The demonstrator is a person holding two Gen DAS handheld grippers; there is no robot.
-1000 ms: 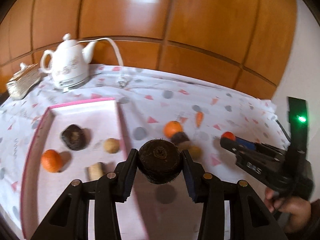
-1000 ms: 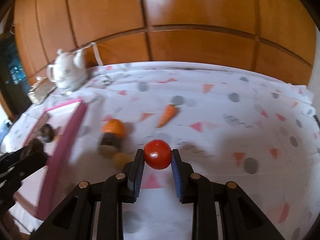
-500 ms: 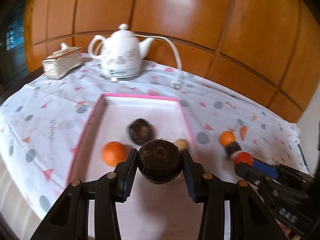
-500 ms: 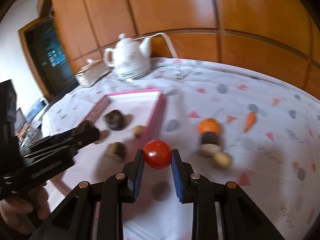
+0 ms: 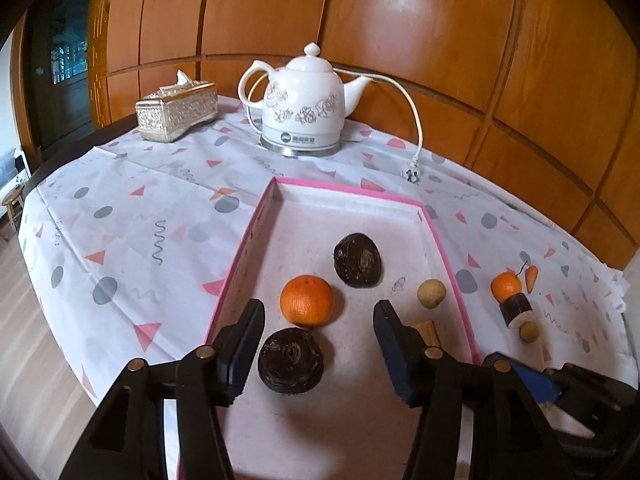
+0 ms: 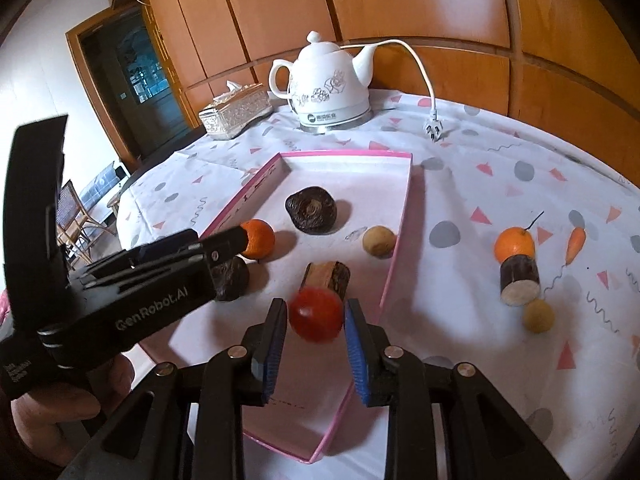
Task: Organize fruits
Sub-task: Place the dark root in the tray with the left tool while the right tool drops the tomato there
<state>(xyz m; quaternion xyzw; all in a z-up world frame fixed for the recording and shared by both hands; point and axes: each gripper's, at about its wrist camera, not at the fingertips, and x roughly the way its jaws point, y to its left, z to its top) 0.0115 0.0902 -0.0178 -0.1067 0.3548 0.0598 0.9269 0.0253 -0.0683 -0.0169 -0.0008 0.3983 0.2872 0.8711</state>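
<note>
A pink-rimmed white tray (image 5: 256, 236) (image 6: 396, 240) holds an orange (image 5: 307, 300) (image 6: 259, 238), two dark round fruits (image 5: 357, 260) (image 5: 290, 360), a small tan fruit (image 5: 431, 293) and a wood-coloured piece (image 6: 326, 276). My left gripper (image 5: 318, 350) is open just above the nearer dark fruit, which lies in the tray. My right gripper (image 6: 316, 334) is open over the tray; a blurred red tomato (image 6: 317, 314) sits between its fingers with gaps on both sides.
On the patterned cloth right of the tray lie another orange (image 6: 514, 245), a dark cut piece (image 6: 519, 280), a tan fruit (image 6: 539, 316) and a small carrot (image 6: 575, 243). A white kettle (image 5: 303, 114) with cord and a tissue box (image 5: 176, 111) stand behind.
Both grippers moved over the tray and opened. The left one let go of the dark fruit, now lying in the tray. The right one released the tomato.
</note>
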